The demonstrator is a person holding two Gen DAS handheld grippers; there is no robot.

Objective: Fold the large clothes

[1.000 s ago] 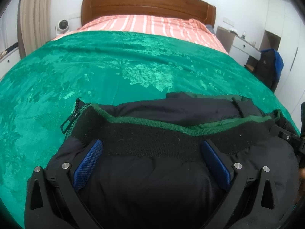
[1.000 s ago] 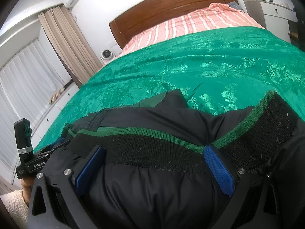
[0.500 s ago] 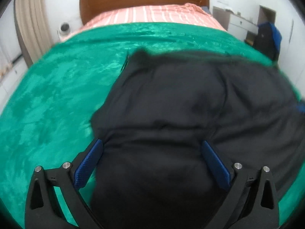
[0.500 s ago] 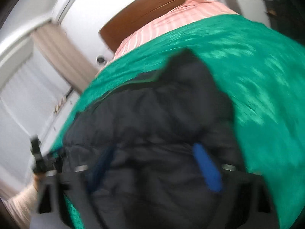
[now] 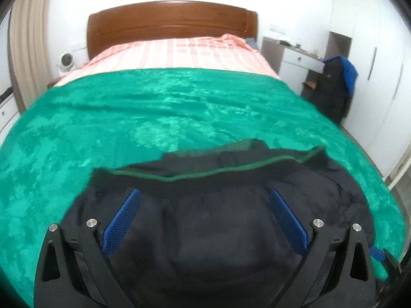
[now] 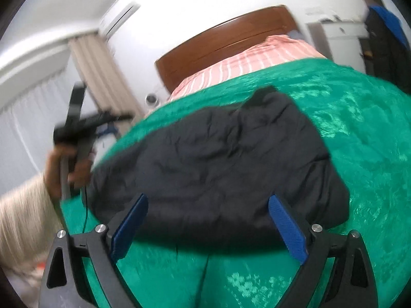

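A black padded jacket [image 6: 218, 159] lies folded in a bundle on the green bedspread [image 6: 359, 133]. In the left wrist view the jacket [image 5: 210, 231] fills the near field, and its green-trimmed edge [image 5: 231, 172] runs across the far side. My left gripper [image 5: 205, 208] hovers over it, open wide, blue pads [image 5: 123, 218] clear of the cloth. My right gripper [image 6: 209, 218] sits at the jacket's near edge, its jaws opening and the pads [image 6: 287, 228] pressing on nothing. The left gripper [image 6: 84, 123] also shows, blurred, in a hand at the jacket's left.
The bed has a wooden headboard [image 5: 172, 28] and a striped pink sheet [image 5: 174, 54] beyond the bedspread. A white nightstand [image 5: 298, 59] and a chair draped with dark and blue clothes [image 5: 336, 84] stand to the right. Curtains [image 6: 102, 77] hang on the left.
A second ago both grippers had the jacket's black hem band between their fingers. The jacket swung forward over itself and now lies flat. Both grippers have drawn back, the left one upward.
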